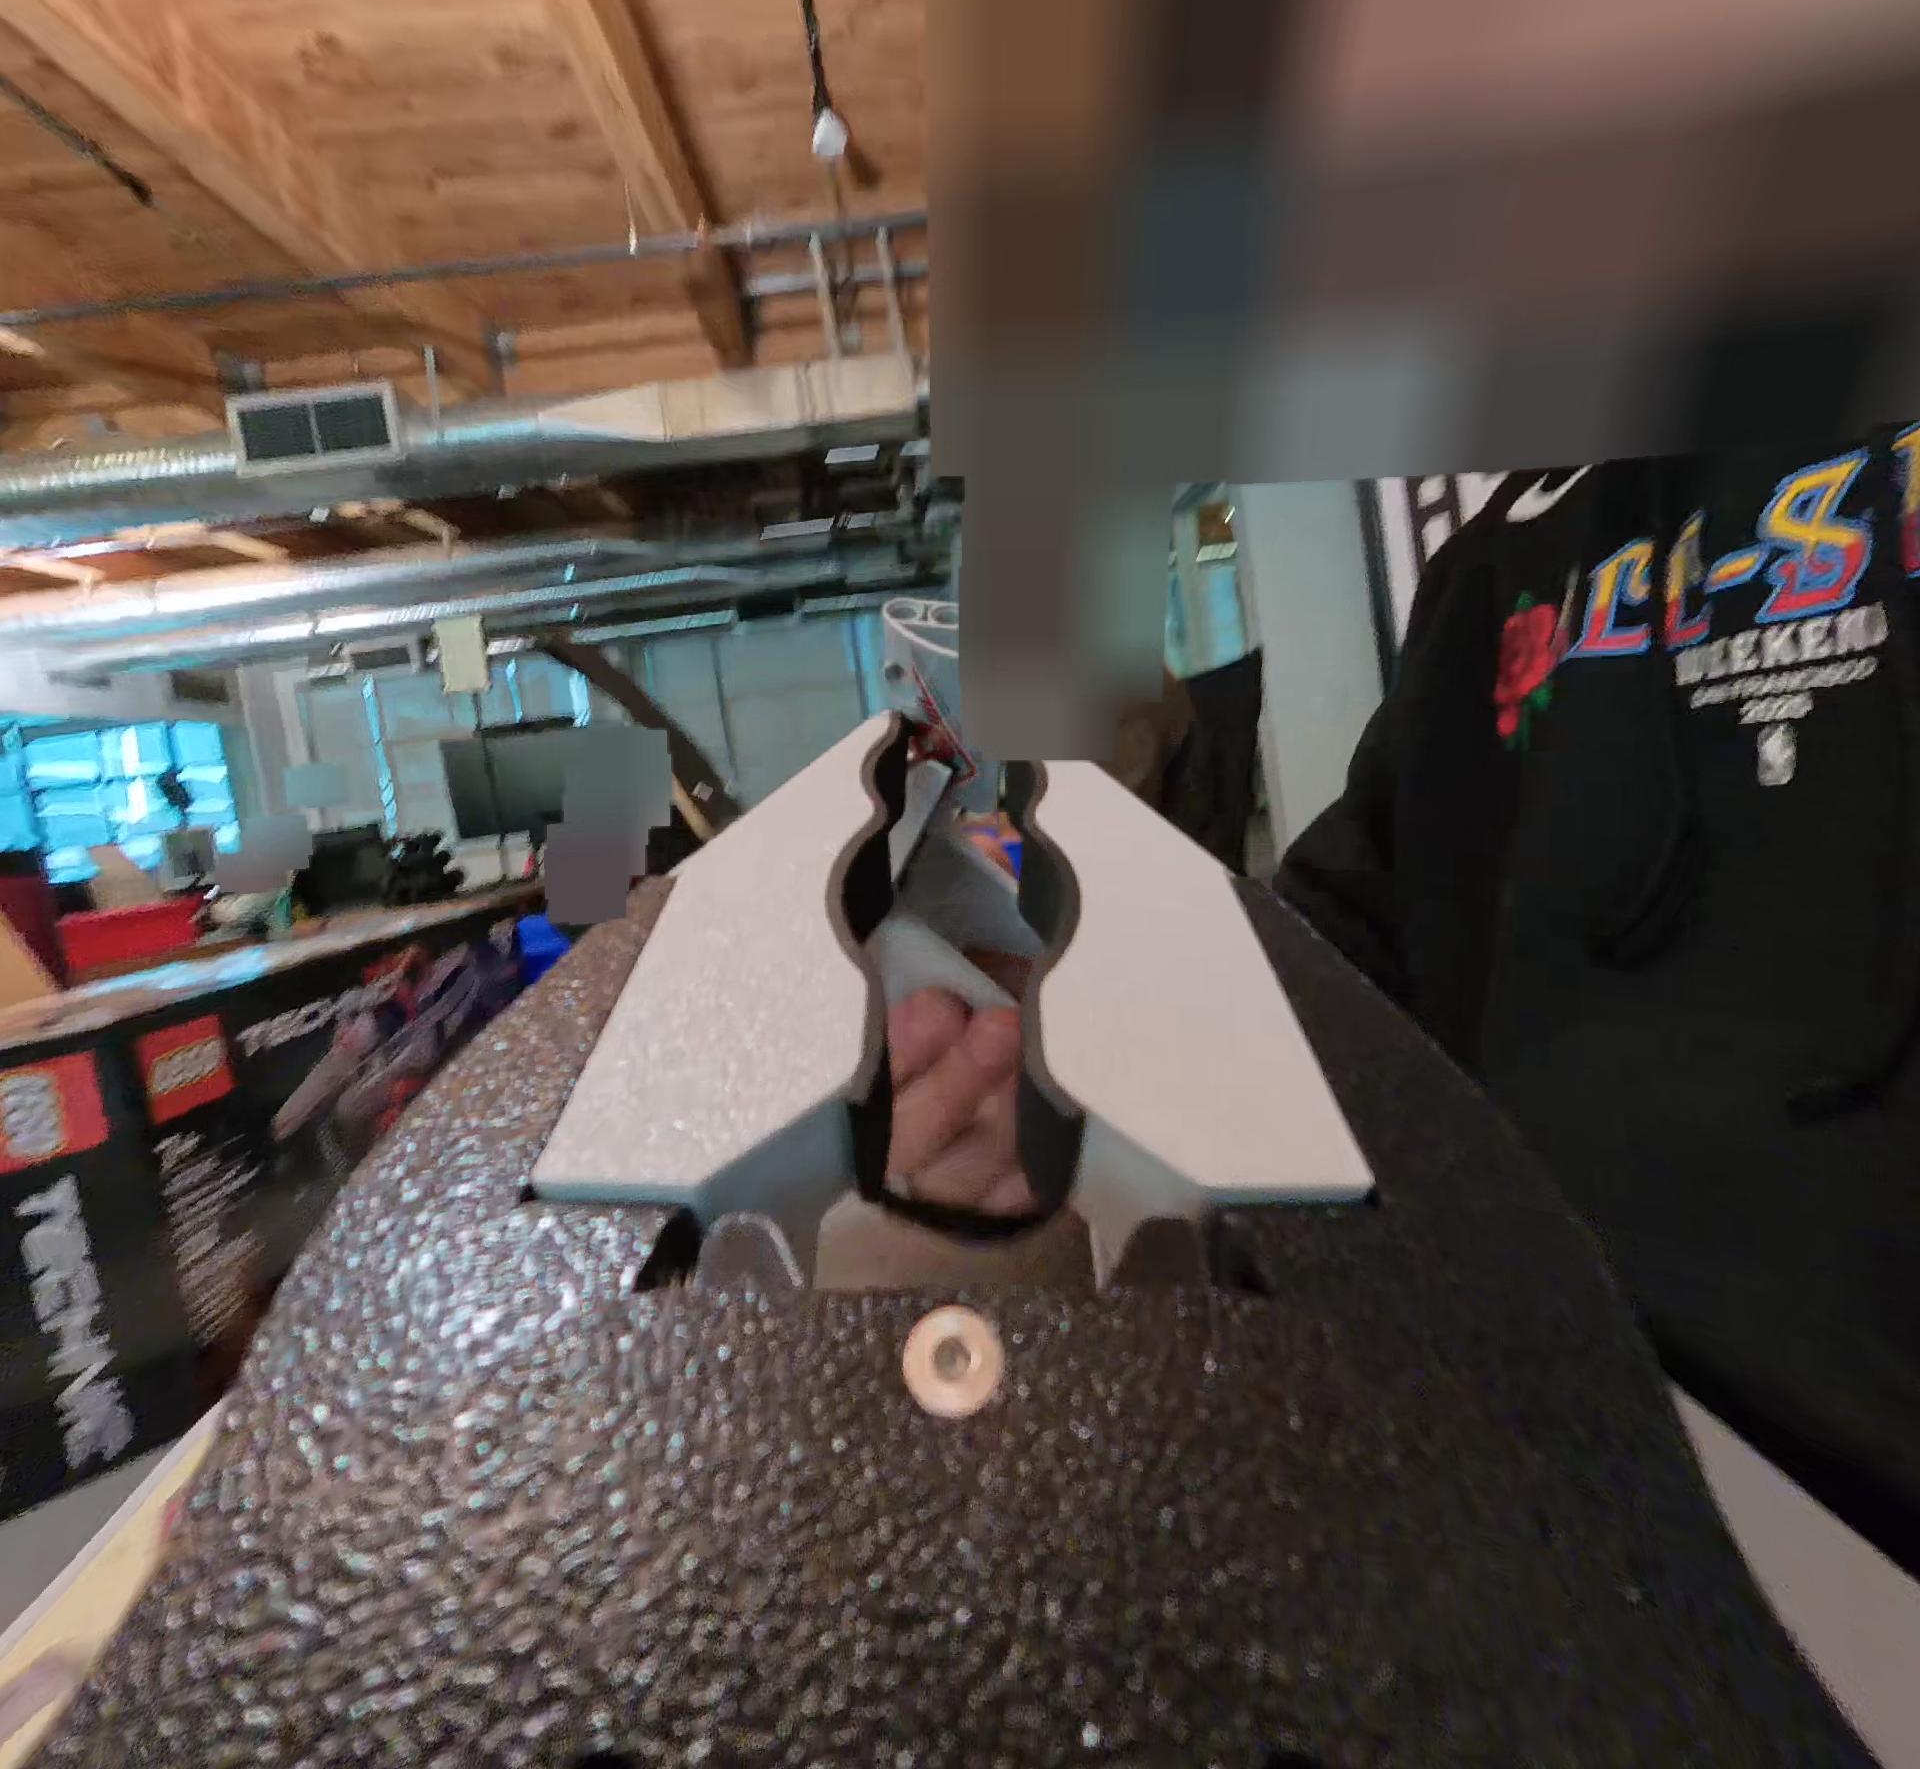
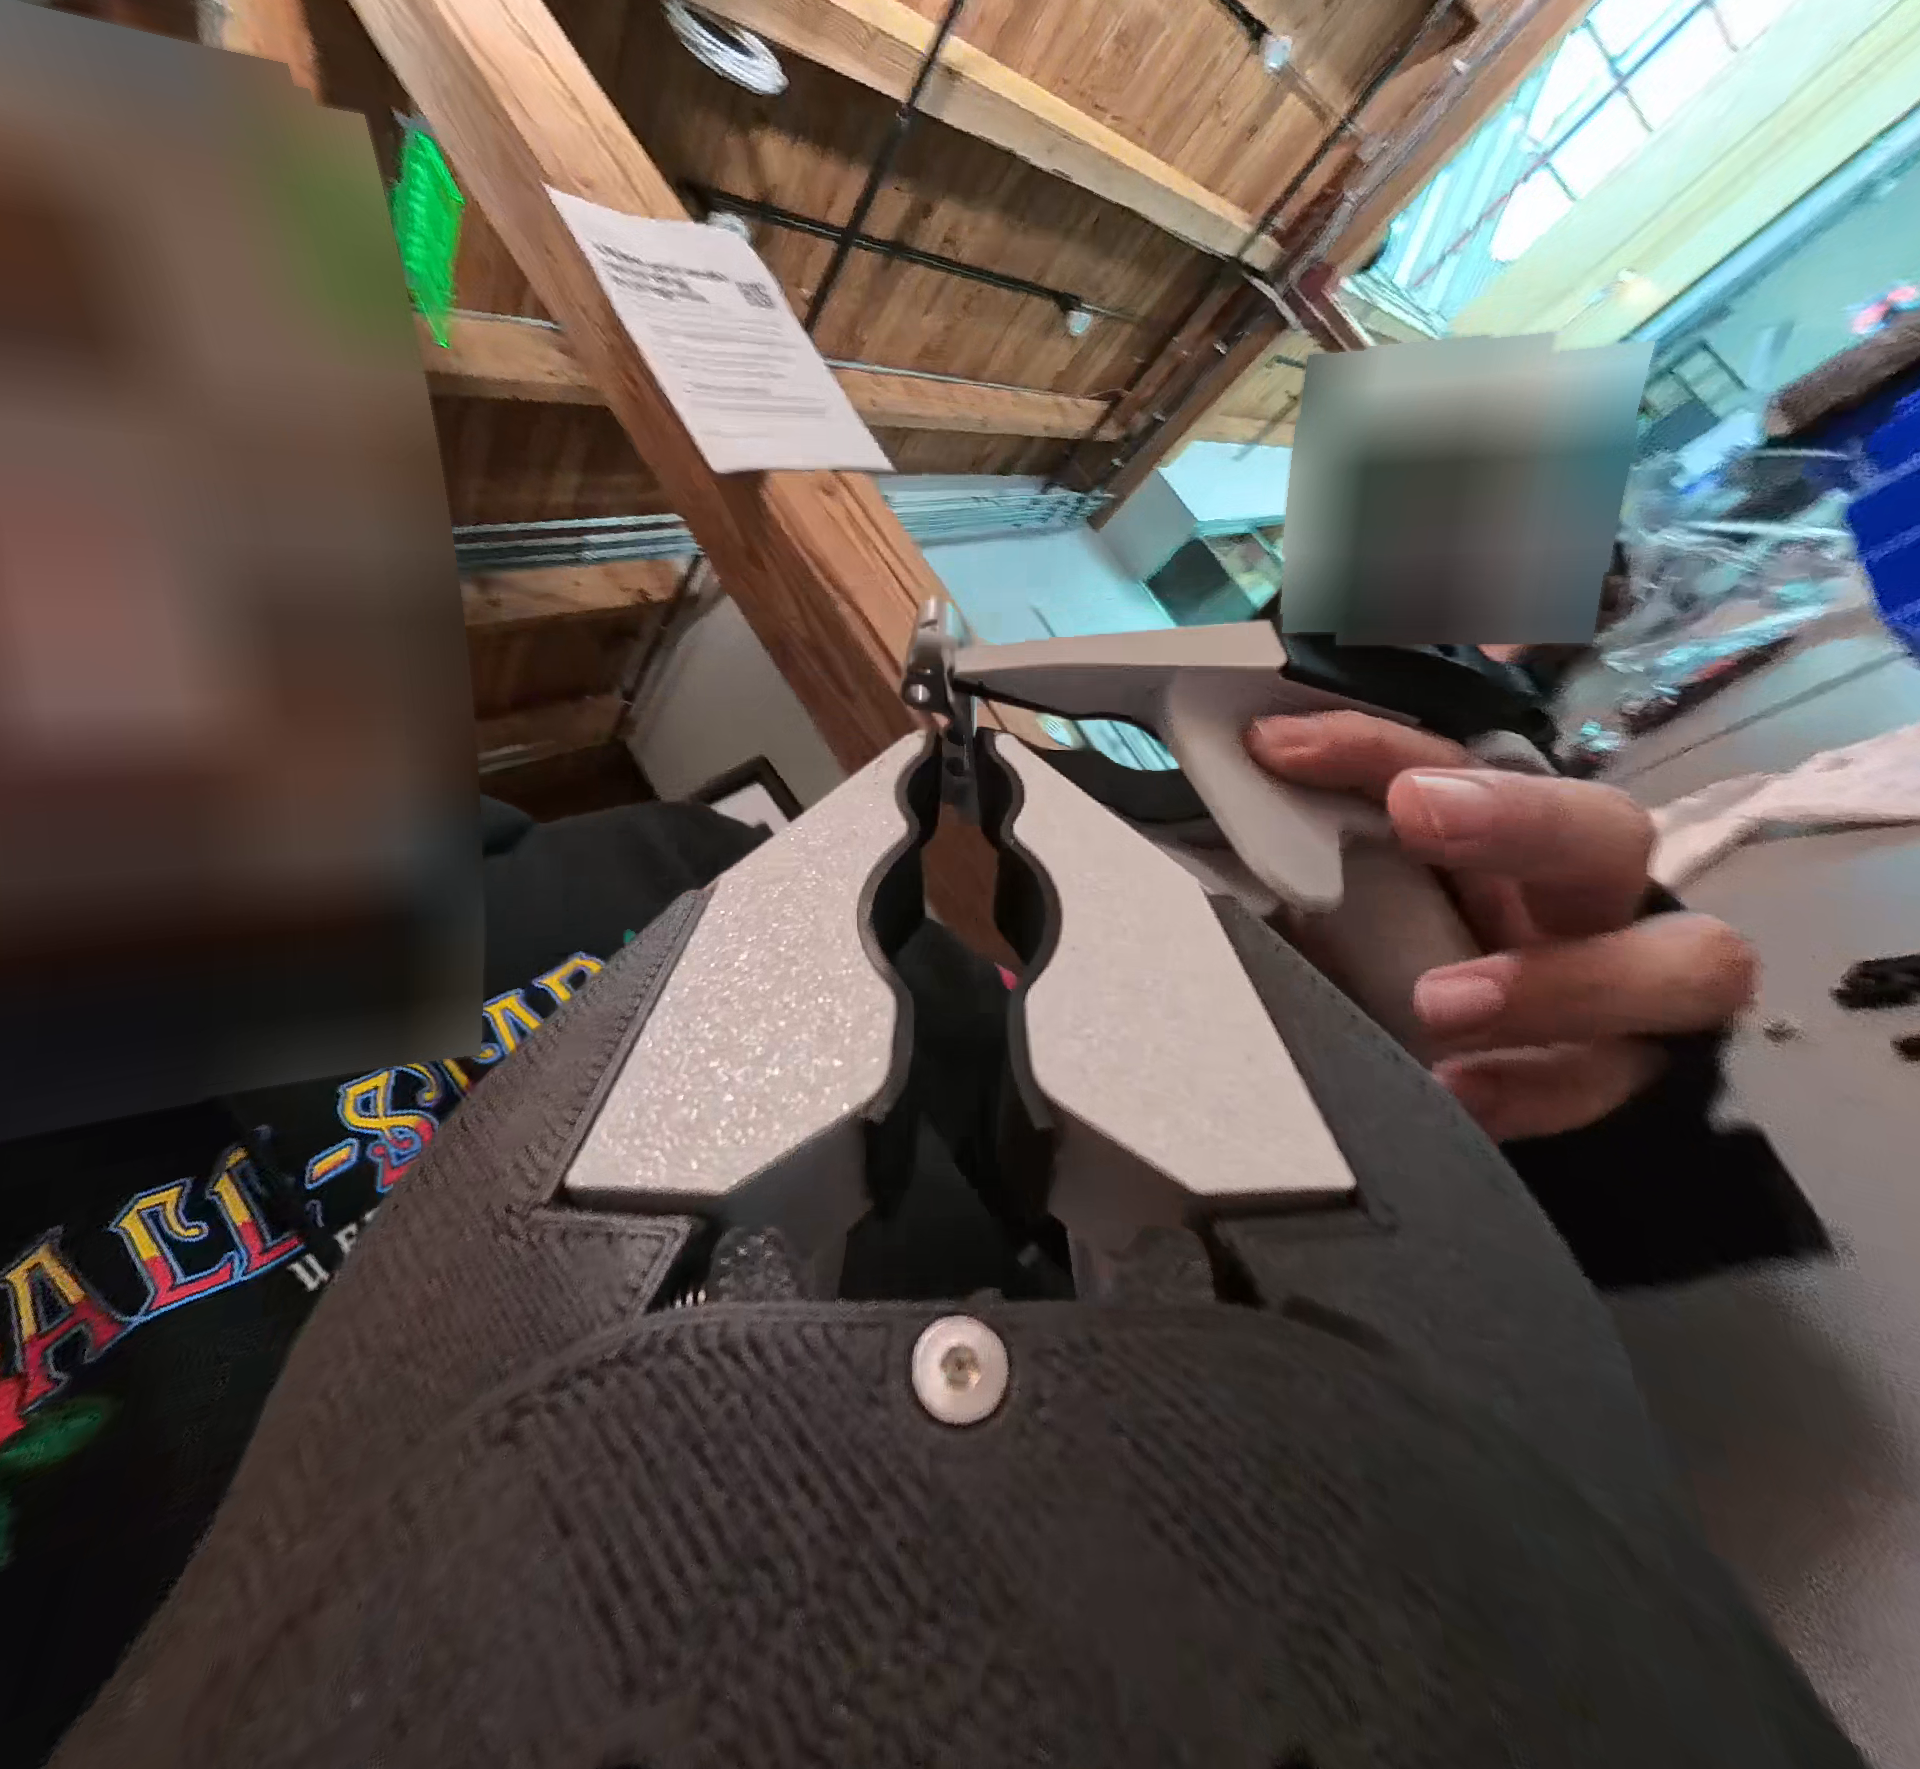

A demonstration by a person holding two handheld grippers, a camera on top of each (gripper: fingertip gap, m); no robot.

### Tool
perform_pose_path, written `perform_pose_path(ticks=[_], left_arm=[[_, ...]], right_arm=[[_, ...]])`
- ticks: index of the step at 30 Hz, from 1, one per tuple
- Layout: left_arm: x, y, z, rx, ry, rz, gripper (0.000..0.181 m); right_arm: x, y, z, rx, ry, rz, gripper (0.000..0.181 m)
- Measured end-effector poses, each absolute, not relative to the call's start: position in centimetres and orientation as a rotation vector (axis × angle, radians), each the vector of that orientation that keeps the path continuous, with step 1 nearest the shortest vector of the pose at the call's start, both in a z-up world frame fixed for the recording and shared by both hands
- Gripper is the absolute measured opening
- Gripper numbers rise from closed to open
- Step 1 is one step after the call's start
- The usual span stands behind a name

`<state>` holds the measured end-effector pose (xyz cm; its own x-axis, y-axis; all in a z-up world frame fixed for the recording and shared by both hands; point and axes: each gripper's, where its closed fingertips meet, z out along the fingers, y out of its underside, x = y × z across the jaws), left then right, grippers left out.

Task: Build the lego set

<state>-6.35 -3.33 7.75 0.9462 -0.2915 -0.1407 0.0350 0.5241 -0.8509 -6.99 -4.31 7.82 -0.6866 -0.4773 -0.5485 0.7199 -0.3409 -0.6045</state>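
Observation:
Both grippers are held up in the air, tip to tip, in front of a person in a black hoodie. My left gripper [image 1: 945, 758] is shut on a small grey lego piece with a red mark [image 1: 938, 740]. In the right wrist view the left gripper [image 2: 951, 672] comes in from the right, held by a hand [image 2: 1538, 898], with the grey piece [image 2: 928, 654] at its tip. My right gripper [image 2: 961, 755] is shut on a thin dark lego piece [image 2: 954, 769], which meets the grey piece just above the fingertips.
A black lego box [image 1: 156, 1158] stands on the table at the left. A grey table [image 2: 1787, 1304] at the right carries small dark parts [image 2: 1881, 987] and a white cloth [image 2: 1808, 800]. A wooden post [image 2: 644, 389] with a paper sheet rises behind. Left and right tips are no more than a few centimetres apart.

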Motion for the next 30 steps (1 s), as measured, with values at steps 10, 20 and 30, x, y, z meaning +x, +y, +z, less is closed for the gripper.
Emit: perform_pose_path(ticks=[10, 20, 30], left_arm=[[-5.8, -4.5, 1.5, -1.691, 0.527, 0.057, 0.033], [0.4, -2.5, -0.2, -1.88, 0.955, -0.312, 0.015], [1.7, -2.1, -0.9, -1.838, 0.991, -0.563, 0.018]], right_arm=[[-6.3, -1.1, 1.8, 0.422, 1.769, -1.7, 0.0], [-0.6, -2.1, -2.2, 0.171, 1.858, -1.246, 0.0], [0.6, -1.6, -2.3, 0.098, 1.852, -1.221, 0.0]])
